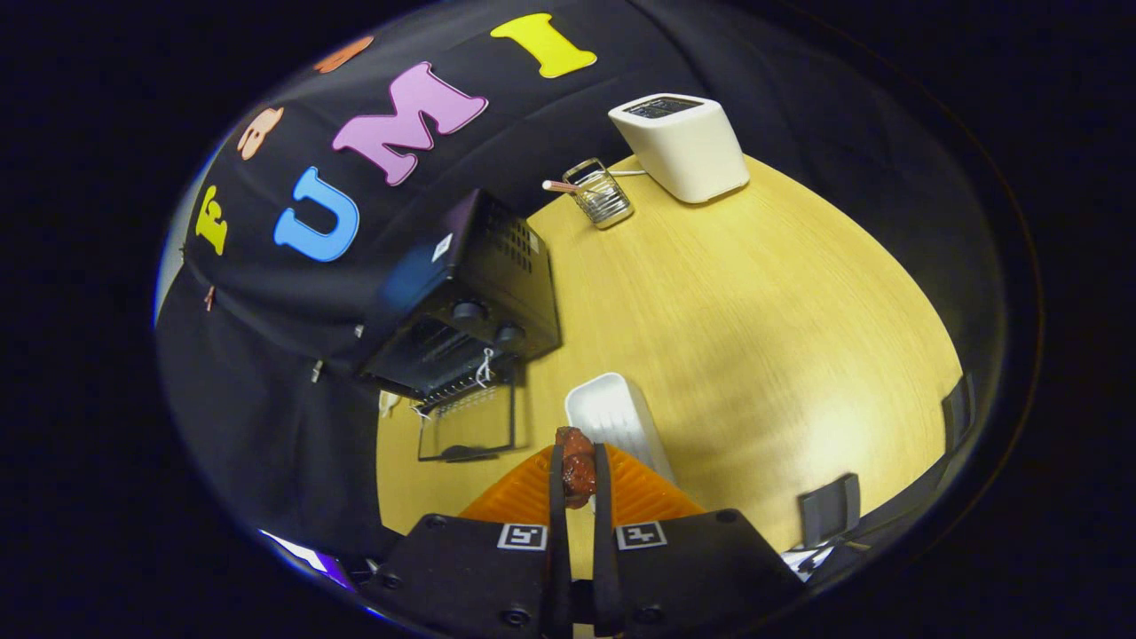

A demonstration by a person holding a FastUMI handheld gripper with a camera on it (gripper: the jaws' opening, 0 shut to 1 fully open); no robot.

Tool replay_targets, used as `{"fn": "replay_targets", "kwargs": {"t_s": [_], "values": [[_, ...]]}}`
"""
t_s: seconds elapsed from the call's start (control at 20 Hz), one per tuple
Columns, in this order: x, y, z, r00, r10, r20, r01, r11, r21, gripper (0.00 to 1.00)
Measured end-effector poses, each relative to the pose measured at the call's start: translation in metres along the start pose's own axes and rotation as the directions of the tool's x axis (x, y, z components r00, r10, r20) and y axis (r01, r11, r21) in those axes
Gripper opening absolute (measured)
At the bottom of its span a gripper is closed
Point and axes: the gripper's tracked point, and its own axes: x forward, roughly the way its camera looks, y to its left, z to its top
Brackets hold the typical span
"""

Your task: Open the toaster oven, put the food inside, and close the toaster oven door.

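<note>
Food [577,469] sat pinched between the fingers [578,484], nearly closed, both pressing on the dark reddish piece at bottom centre. The toaster oven [470,306] lay up and left of them, its glass door [468,428] dropped open toward the counter [754,355], mouth facing the fingers. A white tray [612,417] rested just beyond the tips, right of the door. A white toaster [683,146] and a wire holder [602,193] stood well apart, upper right. Nothing appeared to block the way in.

Reddish-brown food [578,470] sits between the jaws; at eleven o'clock a black toaster oven [479,302]; white tray [612,417]; cream toaster [683,146]; pale wood-grain counter [763,328].
</note>
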Motion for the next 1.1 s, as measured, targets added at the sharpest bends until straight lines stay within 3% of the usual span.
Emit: {"fn": "replay_targets", "kwargs": {"t_s": [0.4, 0.85, 1.1], "values": [[0.025, 0.118, -0.032, 0.988, 0.153, 0.033, -0.155, 0.987, 0.047, 0.13], [0.105, 0.177, -0.027, 0.955, 0.183, 0.234, -0.219, 0.965, 0.142, 0.13], [0.153, 0.193, -0.013, 0.919, 0.195, 0.343, -0.27, 0.945, 0.187, 0.13]]}}
